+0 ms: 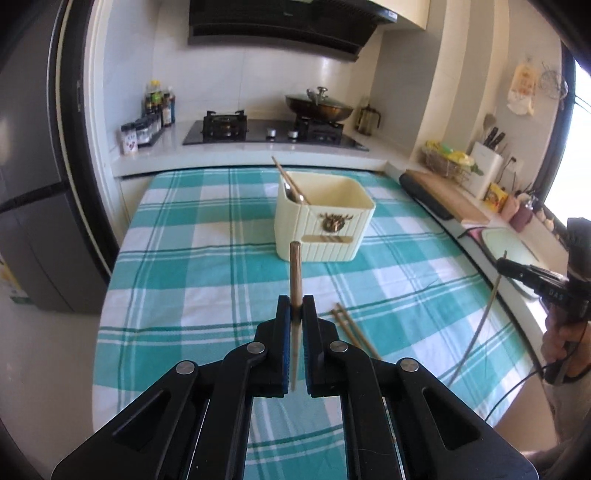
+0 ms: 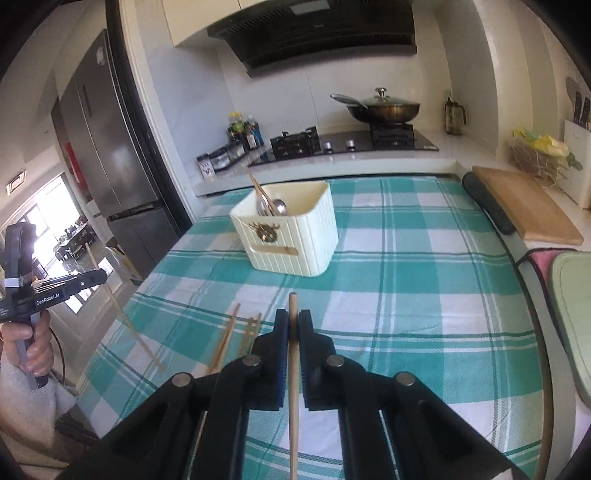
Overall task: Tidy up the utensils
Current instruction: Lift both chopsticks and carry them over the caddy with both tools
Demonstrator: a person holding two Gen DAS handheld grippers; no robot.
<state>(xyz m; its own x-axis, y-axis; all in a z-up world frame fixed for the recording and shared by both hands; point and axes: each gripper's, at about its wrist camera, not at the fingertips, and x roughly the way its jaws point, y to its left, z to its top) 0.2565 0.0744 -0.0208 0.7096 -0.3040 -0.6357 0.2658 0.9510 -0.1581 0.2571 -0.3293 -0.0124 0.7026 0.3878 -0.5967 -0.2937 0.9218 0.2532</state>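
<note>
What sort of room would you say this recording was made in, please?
Most likely a home kitchen: a gas hob carrying a lidded wok sits under a range hood, with a tall refrigerator beside the counter.

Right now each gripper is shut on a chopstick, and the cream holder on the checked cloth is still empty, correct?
Not empty. In the right wrist view the cream holder already has spoons and chopsticks in it. Each gripper does clamp one chopstick: left, right.

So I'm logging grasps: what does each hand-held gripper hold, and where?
Left hand-held gripper: chopstick, upper part. Right hand-held gripper: another chopstick, near top.
</note>
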